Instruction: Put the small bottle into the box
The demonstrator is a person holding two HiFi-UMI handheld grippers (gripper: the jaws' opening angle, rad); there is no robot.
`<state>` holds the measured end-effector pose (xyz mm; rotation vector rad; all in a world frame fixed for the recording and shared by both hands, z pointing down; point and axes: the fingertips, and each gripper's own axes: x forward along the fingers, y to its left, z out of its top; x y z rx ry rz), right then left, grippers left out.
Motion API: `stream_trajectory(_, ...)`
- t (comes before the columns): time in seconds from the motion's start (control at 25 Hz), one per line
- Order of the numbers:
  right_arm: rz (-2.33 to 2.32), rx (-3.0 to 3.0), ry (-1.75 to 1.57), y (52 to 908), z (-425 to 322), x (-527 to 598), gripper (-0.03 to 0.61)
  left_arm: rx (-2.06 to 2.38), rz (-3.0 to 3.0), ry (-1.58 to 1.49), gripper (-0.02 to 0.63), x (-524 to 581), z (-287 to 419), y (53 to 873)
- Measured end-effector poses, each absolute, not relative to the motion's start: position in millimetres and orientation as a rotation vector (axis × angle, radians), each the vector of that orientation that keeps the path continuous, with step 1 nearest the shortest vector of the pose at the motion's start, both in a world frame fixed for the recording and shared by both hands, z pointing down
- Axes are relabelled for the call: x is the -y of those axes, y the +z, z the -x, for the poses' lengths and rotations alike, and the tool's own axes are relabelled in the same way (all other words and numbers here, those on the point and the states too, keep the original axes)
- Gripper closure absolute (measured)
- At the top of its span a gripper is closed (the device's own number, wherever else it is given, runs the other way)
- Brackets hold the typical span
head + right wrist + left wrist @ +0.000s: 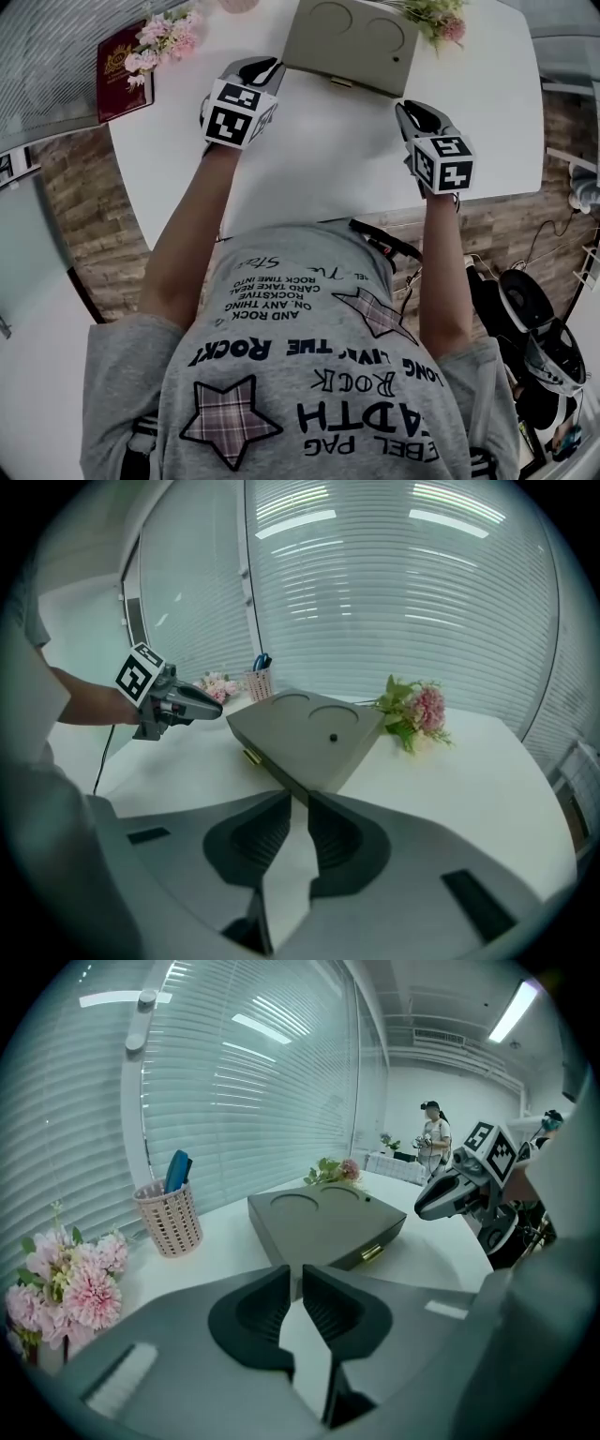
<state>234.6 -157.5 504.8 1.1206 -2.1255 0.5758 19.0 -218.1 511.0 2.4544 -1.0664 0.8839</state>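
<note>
The box (352,42) is a flat olive-grey case with a brass clasp, lying closed at the far side of the white table (356,159). Both gripper views show it too (323,1222) (305,733). No small bottle shows in any view. My left gripper (262,67) hovers by the box's left front corner. Its jaws (295,1274) stand a narrow slit apart with nothing between them. My right gripper (417,114) hangs over the table in front of the box's right end. Its jaws (300,803) are likewise a thin gap apart and empty.
Pink flowers (164,37) and a red booklet (117,70) lie at the table's left back. More flowers (441,19) sit behind the box on the right. A woven pen cup (169,1218) stands by the blinds. A person (433,1138) stands far off.
</note>
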Motion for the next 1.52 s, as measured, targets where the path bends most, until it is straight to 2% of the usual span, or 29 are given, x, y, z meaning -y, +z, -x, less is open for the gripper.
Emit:
stream_trajectory(0.36,-1.146,2.198,0.538,472.5,-216.7,145.6,0.528,1.08,-2.486,0.798,0.603,202.7,-11.3,489.8)
stream_trajectory(0.96,-1.199,2.364,0.381,383.7,-179.1,108.4,0.537,1.124,-2.575,0.599,0.603,154.7,-1.3,424.5)
stream_trajectory(1.52,-1.27,2.47,0.193,297.1,-160.9,91.6,0.537,1.262,-2.693,0.399,0.603,136.0,25.1,329.9)
